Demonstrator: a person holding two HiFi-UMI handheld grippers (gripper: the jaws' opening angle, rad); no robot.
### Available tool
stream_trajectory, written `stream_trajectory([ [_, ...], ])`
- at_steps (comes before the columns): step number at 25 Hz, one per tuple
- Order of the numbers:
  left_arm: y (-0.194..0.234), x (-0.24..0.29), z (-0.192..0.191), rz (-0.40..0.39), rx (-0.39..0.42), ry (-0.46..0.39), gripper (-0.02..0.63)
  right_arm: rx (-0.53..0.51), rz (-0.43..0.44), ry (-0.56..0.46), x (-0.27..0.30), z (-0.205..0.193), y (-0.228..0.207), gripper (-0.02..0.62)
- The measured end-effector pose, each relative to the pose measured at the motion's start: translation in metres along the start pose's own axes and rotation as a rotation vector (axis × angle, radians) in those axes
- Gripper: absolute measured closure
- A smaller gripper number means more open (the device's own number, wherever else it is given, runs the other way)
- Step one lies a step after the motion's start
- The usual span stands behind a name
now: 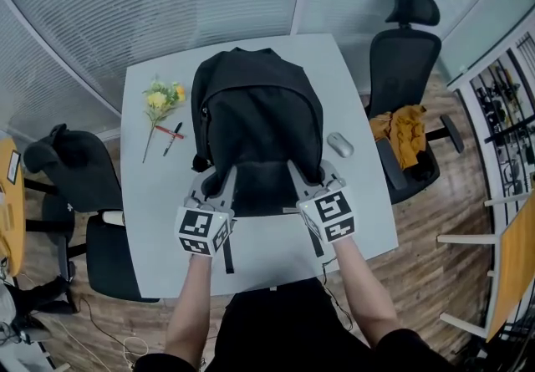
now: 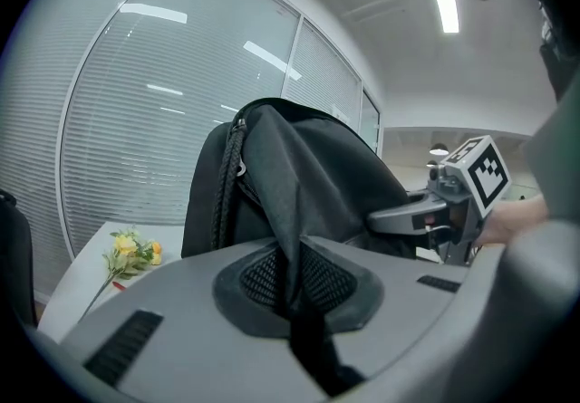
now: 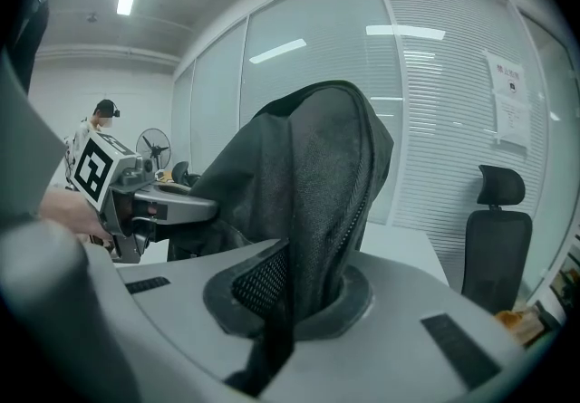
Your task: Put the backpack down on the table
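Claw grip was my main worry: L claw and R claw were each pressed almost fully together on a thin fold of black fabric on the backpack. W/ nothing rigid btwn the pads, the cloth could creep out under the bag's weight and one side could drop first. L claw pinched a fold w/ a loose strap trailing below it. R claw pinched fabric right beside the zip. Neither touched anything else that I could see.

Backpack stood upright btwn the two claws, over the middle of the counter, top end away from me. Couldn't tell whether its base was already resting on the counter or hanging just above it.

Other risks, my judgement: released while upright, it'd prob. flop over, either onto the mouse just beside its R side or toward the flowers and pens near its L side. The trailing strap ran toward the near edge and could snag a claw on withdrawal.
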State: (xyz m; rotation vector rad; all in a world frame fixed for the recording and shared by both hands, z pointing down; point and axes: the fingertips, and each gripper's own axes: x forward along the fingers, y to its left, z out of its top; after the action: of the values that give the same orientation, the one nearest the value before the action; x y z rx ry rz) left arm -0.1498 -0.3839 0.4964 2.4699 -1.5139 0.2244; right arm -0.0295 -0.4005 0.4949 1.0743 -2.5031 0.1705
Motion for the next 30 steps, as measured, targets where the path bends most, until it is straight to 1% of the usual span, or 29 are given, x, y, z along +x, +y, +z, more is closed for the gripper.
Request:
stream_trajectory([
  [4,0.001,0.002,-0.002,-0.006,-0.006,-0.002,0.588,0.006,0.009,-0.002,0.003,-0.002,-0.001,0.580],
  [8,-0.004,0.000,-0.008,-0.026,-0.032,0.003,0.588,0.042,0.030,0.006,-0.002,-0.011,0.000,0.578],
  [11,-0.004,-0.002,-0.012,-0.025,-0.044,0.001,0.588,0.062,0.036,0.009,-0.004,-0.015,0.002,0.578],
  [19,-0.011,-0.011,-0.029,-0.030,-0.102,0.008,0.588,0.107,0.029,0.011,-0.016,-0.032,0.013,0.571],
  [30,-0.023,-0.030,-0.058,-0.043,-0.155,0.036,0.586,0.183,0.027,0.023,-0.033,-0.058,0.031,0.549],
])
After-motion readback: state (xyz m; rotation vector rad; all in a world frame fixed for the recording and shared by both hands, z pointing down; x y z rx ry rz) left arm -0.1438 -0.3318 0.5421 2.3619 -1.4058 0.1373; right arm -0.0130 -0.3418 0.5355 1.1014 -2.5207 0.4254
